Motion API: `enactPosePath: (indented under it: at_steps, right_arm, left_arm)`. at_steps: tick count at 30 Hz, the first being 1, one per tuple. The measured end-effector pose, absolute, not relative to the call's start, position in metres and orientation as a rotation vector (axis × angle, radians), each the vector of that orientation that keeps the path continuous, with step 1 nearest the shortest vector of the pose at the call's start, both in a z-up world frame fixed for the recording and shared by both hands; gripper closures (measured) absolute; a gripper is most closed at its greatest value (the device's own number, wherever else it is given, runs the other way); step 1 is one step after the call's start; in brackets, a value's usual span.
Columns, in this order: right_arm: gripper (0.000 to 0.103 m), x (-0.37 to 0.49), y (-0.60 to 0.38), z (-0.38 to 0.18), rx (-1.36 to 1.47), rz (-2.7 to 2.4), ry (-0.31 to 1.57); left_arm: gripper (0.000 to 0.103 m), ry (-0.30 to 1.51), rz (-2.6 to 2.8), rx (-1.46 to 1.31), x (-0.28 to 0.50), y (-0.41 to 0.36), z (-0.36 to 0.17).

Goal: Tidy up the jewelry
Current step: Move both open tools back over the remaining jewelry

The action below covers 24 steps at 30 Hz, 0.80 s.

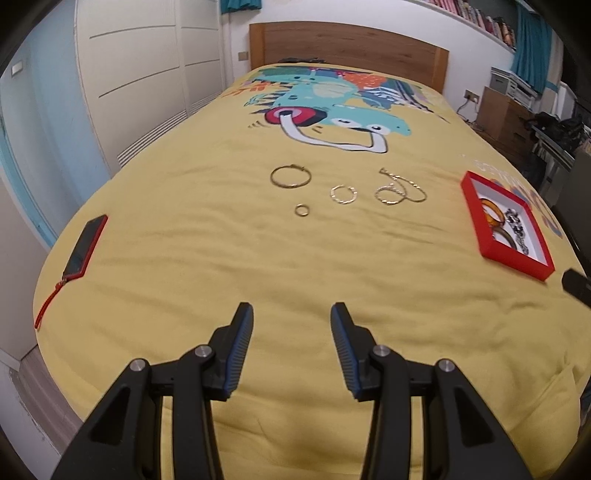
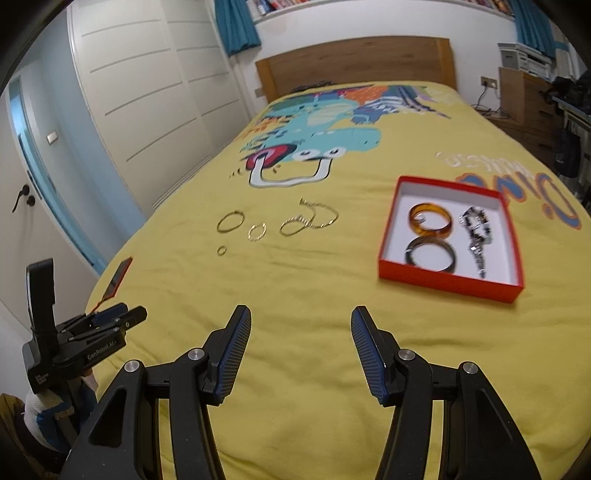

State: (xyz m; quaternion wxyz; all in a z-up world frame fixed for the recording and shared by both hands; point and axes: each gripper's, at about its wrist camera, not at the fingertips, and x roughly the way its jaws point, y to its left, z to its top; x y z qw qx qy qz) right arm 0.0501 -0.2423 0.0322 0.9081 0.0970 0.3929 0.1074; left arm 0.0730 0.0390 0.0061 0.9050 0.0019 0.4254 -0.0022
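My left hand-held gripper (image 1: pixel 291 314) and right hand-held gripper (image 2: pixel 301 317) gape empty above the bed (image 1: pixel 258 266); gold rings (image 1: pixel 290 176) mid-frame, red box (image 2: pixel 450 282) right.

This was a bedroom in a home: a bed (image 1: pixel 258 258) under a yellow cartoon-print cover filled the view, with a wooden headboard (image 1: pixel 347 44) at 12 o'clock. White sliding wardrobe doors (image 1: pixel 147 74) stood at 10 o'clock. At 2 o'clock were teal curtains (image 1: pixel 532 44), a shelf of books (image 1: pixel 476 14), and a wooden chest of drawers (image 2: pixel 524 96).
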Motion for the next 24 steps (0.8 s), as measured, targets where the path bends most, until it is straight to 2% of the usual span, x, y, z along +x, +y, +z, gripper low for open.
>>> enactPosePath:
  at_steps: [14,24]
  right_arm:
    - [0.047,0.102,-0.205,-0.015,0.154,0.296,0.929]
    - [0.047,0.162,-0.185,-0.041,0.139,0.353,0.964]
  left_arm:
    - [0.061,0.942,-0.024,-0.045,0.115,0.058,-0.03]
    - [0.061,0.96,-0.113,-0.08,0.189,0.054,-0.044]
